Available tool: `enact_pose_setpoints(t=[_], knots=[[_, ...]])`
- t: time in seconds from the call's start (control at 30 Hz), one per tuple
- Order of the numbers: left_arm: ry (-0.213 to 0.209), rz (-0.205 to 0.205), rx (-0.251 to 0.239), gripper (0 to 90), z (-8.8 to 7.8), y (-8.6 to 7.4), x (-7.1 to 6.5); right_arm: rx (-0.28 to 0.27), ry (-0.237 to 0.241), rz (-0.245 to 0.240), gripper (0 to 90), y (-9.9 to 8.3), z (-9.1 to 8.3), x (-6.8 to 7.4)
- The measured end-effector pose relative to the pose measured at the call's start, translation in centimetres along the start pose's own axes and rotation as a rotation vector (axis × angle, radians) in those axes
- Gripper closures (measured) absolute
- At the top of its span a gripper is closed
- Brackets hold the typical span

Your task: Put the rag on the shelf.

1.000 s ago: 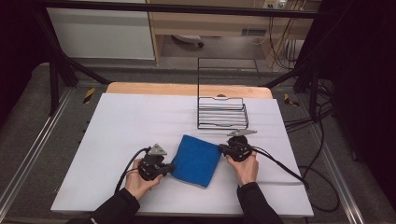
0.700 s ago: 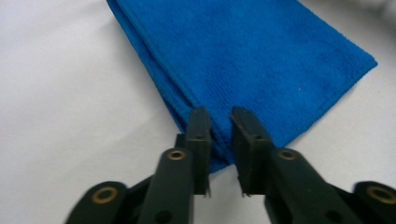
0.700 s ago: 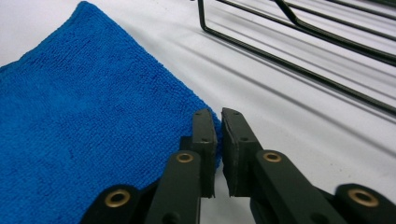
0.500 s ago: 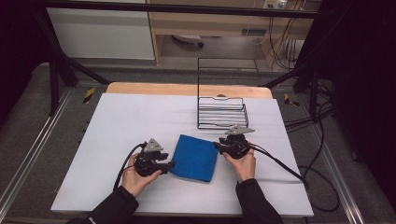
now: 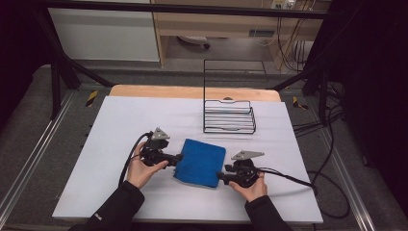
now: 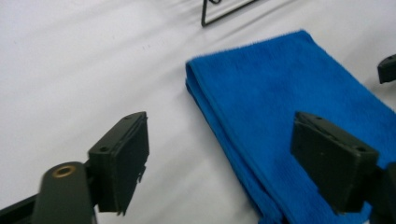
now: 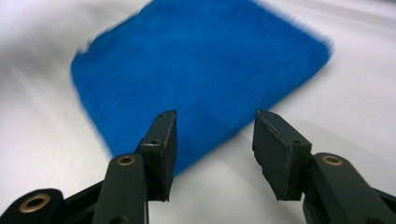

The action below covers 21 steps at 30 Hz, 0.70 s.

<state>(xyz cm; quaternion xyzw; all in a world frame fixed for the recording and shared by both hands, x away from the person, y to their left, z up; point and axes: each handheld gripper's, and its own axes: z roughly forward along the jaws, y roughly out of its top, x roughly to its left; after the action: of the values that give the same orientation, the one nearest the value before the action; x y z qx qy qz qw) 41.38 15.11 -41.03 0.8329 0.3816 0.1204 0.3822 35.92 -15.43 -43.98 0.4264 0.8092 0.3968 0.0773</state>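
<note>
A folded blue towel [image 5: 201, 161] lies flat on the white table cover [image 5: 120, 125]. My left gripper [image 5: 179, 157] is at the towel's left edge. In the left gripper view its jaws [image 6: 224, 158] stand wide apart after just opening. The towel's folded edge [image 6: 289, 88] runs between them and neither pad presses on it. My right gripper [image 5: 220, 176] is at the towel's near right corner. In the blurred right gripper view its jaws [image 7: 212, 149] have just been opening and hold nothing, with the towel [image 7: 201, 60] just ahead of them.
A black wire rack [image 5: 229, 117] stands behind the towel, toward the table's far side. A wooden strip [image 5: 192, 91] edges the far end. Cables [image 5: 288, 175] trail from both grippers across the cover. Metal frame rails run along both sides.
Both grippers went from shut to open, letting go of the towel, which now lies flat. The left hand moved away from the person; the right hand came back to the towel's near right corner.
</note>
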Motion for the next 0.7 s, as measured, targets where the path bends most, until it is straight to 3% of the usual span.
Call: enact_pose_setpoints(t=[0.1,0.27,0.33,0.53,0.7], knots=[[-0.011,0.014,-0.006,17.1,-0.3,-1.0,-0.1,0.019,0.006,0.007,52.1,-0.9,0.0,0.8],[-0.017,-0.008,-0.025,15.8,-1.1,-2.0,0.4,0.026,0.005,0.018,56.7,-1.2,0.6,1.8],[-0.018,-0.022,-0.041,15.8,-1.6,-2.1,0.6,0.013,0.025,0.050,59.8,-1.2,0.9,2.0],[-0.003,-0.032,-0.066,16.1,-2.3,-2.2,1.0,0.017,-0.029,0.052,79.2,-1.5,1.3,2.8],[-0.004,-0.027,-0.056,16.3,-2.2,-2.4,0.8,0.028,-0.006,0.086,86.8,-1.3,1.1,2.7]])
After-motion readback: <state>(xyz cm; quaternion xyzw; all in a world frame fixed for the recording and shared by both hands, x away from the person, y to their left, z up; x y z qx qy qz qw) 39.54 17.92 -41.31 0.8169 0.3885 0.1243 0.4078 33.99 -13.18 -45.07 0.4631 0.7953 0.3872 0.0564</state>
